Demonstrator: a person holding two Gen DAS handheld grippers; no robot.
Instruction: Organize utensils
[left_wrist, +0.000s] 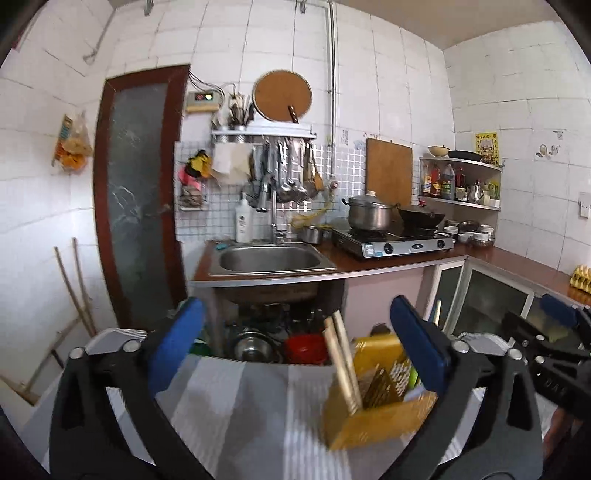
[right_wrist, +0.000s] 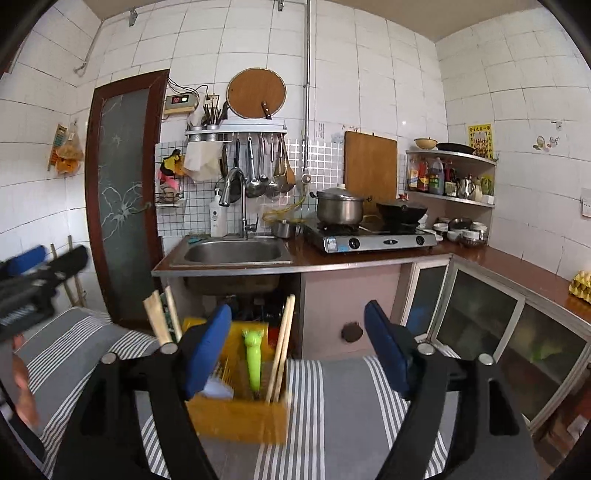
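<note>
Right wrist view: right gripper (right_wrist: 299, 350) spread, empty; left gripper (left_wrist: 295, 347) likewise. Yellow holder (right_wrist: 240, 410) w/ chopsticks (right_wrist: 280, 354) on striped cloth (right_wrist: 340, 398), near both. Chopsticks look light, stiff, slick; pinch mid-shaft.

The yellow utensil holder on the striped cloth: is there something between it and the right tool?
Nothing visible stands between them. The right tool is open, and the yellow utensil holder sits on the striped cloth just beyond its left finger, which overlaps the holder's left side in this view.
</note>
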